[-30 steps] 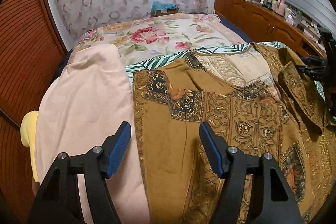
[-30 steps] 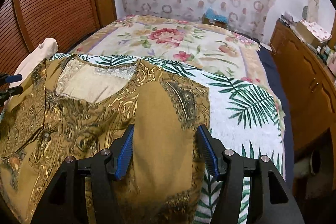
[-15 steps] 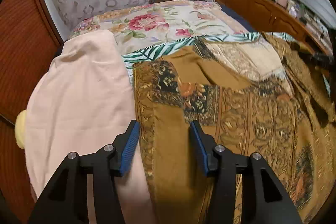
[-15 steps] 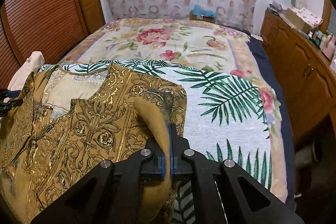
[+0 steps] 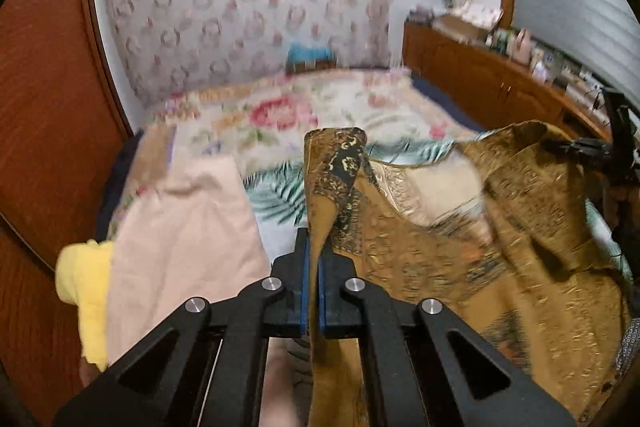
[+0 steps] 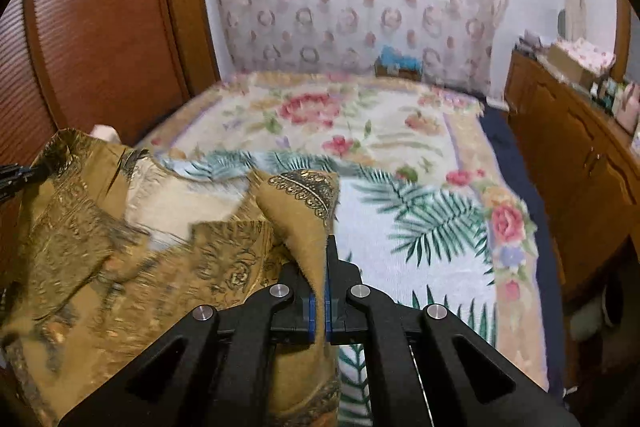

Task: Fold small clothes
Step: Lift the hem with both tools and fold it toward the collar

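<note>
Now both grippers have hold of the mustard patterned garment [image 5: 460, 259], which lies crumpled on the bed [image 6: 420, 227], on the palm-leaf cloth [image 6: 420, 219] spread over the floral cover. The left gripper [image 5: 314, 259] is pinched tight on the garment's left sleeve edge, the cloth standing up in a fold above its tips; the right gripper [image 6: 322, 267] is likewise clamped on the right sleeve edge. Beside the garment's left side sits a pink folded cloth [image 5: 188, 235] with a yellow piece [image 5: 82, 291] just beyond it.

The step in hand looks like lifting both sides to bring them over the middle of the garment. To do it well, raise the two held edges evenly so the body cloth comes taut between them, carry them inward together, and lay them flat across the garment's centre without dragging the palm-leaf cloth or catching the pink folded cloth
</note>
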The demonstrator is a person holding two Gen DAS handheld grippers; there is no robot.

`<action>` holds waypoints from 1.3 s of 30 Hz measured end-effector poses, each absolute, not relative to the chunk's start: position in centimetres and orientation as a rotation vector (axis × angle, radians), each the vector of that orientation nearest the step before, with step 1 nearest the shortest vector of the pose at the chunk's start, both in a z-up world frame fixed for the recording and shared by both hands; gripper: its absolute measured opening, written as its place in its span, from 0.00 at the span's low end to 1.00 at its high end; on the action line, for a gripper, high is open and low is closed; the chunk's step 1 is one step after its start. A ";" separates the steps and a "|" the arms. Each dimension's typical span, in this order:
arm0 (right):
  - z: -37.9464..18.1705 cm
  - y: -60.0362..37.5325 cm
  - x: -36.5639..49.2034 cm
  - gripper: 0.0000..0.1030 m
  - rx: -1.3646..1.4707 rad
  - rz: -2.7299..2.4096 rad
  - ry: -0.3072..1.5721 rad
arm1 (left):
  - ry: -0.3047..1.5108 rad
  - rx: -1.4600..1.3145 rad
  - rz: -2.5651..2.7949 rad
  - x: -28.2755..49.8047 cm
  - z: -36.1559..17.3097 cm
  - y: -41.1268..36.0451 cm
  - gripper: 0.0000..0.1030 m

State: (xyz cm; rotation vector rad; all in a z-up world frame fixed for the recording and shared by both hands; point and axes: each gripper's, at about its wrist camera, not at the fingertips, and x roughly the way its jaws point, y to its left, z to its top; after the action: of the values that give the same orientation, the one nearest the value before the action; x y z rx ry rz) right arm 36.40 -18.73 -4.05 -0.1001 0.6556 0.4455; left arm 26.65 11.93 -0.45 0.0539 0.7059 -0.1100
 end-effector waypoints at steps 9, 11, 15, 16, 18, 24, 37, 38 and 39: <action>0.5 -19.9 27.1 0.02 -0.074 0.513 0.516 | 0.570 0.038 -0.171 18.5 4.7 11.9 0.04; 0.8 -20.4 24.6 0.02 -0.069 0.528 0.503 | 0.556 0.031 -0.186 16.1 4.7 11.9 0.04; 0.0 -21.8 18.9 0.02 -0.055 0.559 0.498 | 0.536 -0.013 -0.211 10.8 3.4 12.1 0.04; -0.4 -22.2 17.3 0.02 -0.054 0.566 0.499 | 0.530 -0.030 -0.215 9.0 3.0 12.3 0.04; -1.3 -23.5 14.3 0.02 -0.045 0.585 0.506 | 0.535 -0.064 -0.221 6.0 1.6 12.8 0.04; -5.4 -27.0 7.2 0.02 -0.028 0.615 0.594 | 0.577 -0.135 -0.173 0.4 -2.4 14.8 0.04; -7.1 -32.1 2.1 0.02 0.033 0.551 0.685 | 0.650 -0.177 -0.174 -4.0 -4.6 14.8 0.04; -7.0 -32.0 1.9 0.02 0.030 0.552 0.683 | 0.659 -0.154 -0.166 -4.0 -4.4 14.5 0.04; -6.9 -32.0 1.7 0.02 0.025 0.558 0.687 | 0.667 -0.133 -0.160 -4.1 -4.5 14.3 0.04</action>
State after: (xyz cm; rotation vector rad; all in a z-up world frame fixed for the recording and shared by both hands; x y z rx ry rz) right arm 1.73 -32.01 -6.91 0.0252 0.6865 0.5580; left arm -4.09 14.28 -4.46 -0.1332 0.6671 -0.1599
